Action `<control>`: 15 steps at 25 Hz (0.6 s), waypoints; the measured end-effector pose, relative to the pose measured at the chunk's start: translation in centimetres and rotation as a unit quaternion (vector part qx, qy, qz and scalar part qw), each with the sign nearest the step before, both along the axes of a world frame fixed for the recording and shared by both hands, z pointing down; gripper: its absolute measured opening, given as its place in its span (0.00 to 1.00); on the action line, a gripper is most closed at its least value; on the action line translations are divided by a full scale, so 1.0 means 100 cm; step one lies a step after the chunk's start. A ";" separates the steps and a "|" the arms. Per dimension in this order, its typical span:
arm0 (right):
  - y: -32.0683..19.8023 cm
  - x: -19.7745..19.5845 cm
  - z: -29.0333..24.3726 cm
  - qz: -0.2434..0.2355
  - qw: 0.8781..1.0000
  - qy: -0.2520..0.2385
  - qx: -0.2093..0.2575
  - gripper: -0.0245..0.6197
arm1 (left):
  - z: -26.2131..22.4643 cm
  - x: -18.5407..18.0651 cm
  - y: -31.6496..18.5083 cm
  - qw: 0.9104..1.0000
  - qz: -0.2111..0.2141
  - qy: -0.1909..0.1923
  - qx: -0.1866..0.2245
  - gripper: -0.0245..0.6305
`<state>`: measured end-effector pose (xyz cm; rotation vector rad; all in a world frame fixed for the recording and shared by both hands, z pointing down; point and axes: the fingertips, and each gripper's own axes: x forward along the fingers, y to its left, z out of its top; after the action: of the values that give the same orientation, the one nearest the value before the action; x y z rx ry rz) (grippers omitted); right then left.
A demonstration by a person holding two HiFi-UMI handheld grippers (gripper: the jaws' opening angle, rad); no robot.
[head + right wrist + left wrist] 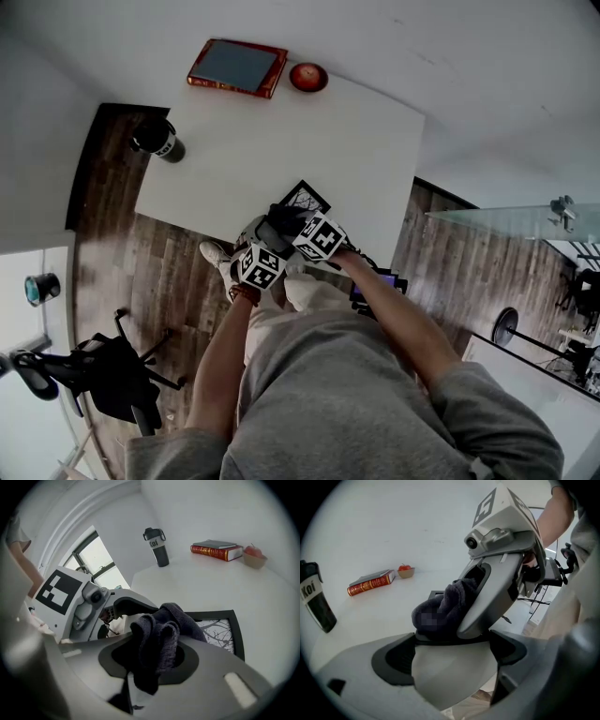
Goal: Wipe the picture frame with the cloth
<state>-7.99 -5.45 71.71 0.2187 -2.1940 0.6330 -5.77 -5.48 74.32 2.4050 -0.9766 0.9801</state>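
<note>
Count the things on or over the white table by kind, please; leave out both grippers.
book: 1
bowl: 1
red fruit: 1
black bottle: 1
picture frame: 1
cloth: 1
Total: 6

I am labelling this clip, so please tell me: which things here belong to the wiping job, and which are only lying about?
Job: frame, cloth.
Lying about: book, red fruit, bottle, chair.
</note>
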 end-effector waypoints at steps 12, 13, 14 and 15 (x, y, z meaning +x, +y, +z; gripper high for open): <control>0.024 -0.006 -0.015 -0.060 0.994 -0.070 -0.063 0.21 | -0.001 0.001 0.000 1.000 0.000 -0.001 0.000 0.80; 0.020 -0.005 -0.022 -0.049 0.991 -0.096 -0.083 0.21 | -0.001 0.001 0.000 1.000 0.000 -0.001 -0.001 0.80; 0.010 -0.003 -0.033 -0.028 0.987 -0.126 -0.094 0.21 | -0.001 0.001 0.000 1.000 0.000 -0.001 -0.001 0.80; -0.004 -0.001 -0.044 -0.002 0.984 -0.155 -0.089 0.21 | -0.001 0.001 0.000 1.000 -0.001 0.000 -0.001 0.80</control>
<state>-8.07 -5.83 67.27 0.0204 -2.4136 0.9069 -5.65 -5.45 74.24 2.4019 -0.9768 0.9813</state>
